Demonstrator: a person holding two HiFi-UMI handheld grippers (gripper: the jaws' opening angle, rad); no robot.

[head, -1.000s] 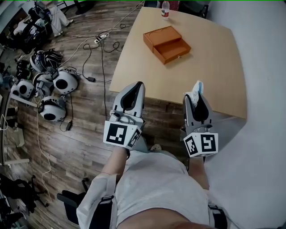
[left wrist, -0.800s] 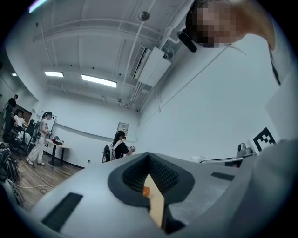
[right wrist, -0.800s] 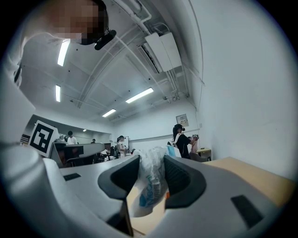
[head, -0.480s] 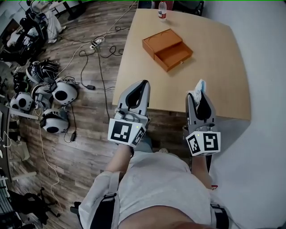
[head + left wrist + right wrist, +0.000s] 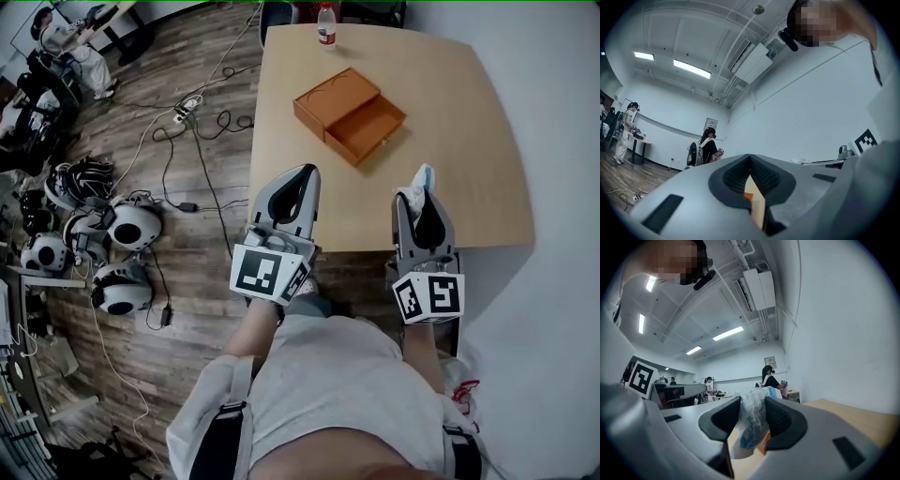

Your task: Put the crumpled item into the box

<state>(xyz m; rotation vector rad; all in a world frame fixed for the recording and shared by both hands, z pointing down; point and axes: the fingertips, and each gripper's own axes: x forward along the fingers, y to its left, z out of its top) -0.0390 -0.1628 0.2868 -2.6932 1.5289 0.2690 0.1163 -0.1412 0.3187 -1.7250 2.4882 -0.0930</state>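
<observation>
Person is wearing a pale grey tee [image 5: 328,375]. A light sleeve [image 5: 202,412] is ending well short of the wrist behind the left gripper [image 5: 306,174]. Black straps [image 5: 228,414] are crossing both upper arms. Both grippers are showing grey moulded shells with black ribbed lining inside the jaws. Left one is carrying a white cube [image 5: 267,274] with black square markers at its rear end. The right gripper [image 5: 418,199] is carrying a matching cube [image 5: 429,297] at its rear, showing different marker patterns.
</observation>
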